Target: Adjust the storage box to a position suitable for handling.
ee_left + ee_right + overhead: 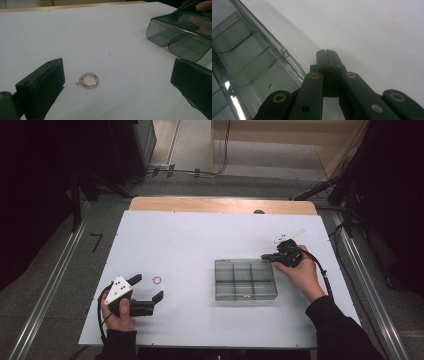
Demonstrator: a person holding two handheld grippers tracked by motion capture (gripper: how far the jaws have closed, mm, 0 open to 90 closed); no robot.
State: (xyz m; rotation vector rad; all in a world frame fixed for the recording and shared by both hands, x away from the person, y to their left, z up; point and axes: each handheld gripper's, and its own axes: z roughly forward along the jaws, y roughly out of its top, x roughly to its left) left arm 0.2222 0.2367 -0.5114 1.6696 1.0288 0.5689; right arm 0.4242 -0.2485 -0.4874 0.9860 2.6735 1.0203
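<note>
Bead bracelet lined up for pickup beside the compartment box.

The left gripper (pixel 117 82) is held spread, nothing pinched, with the small pink bead bracelet (pixel 88 80) lying on the white table (pixel 190 240) between and just ahead of its jaws. The right gripper (pixel 327 56), pressed together and empty, is set at the rim of the clear divided box (pixel 245 279). A short advance and a gentle close are judged to be called for next; the bracelet is a loop of pale beads with gold spacers.

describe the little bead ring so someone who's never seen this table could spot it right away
On the white table, look left of the clear divided box, just ahead of the left gripper and its open fingers. The bead ring lies flat there: a tiny pink loop with gold spacers.
</note>
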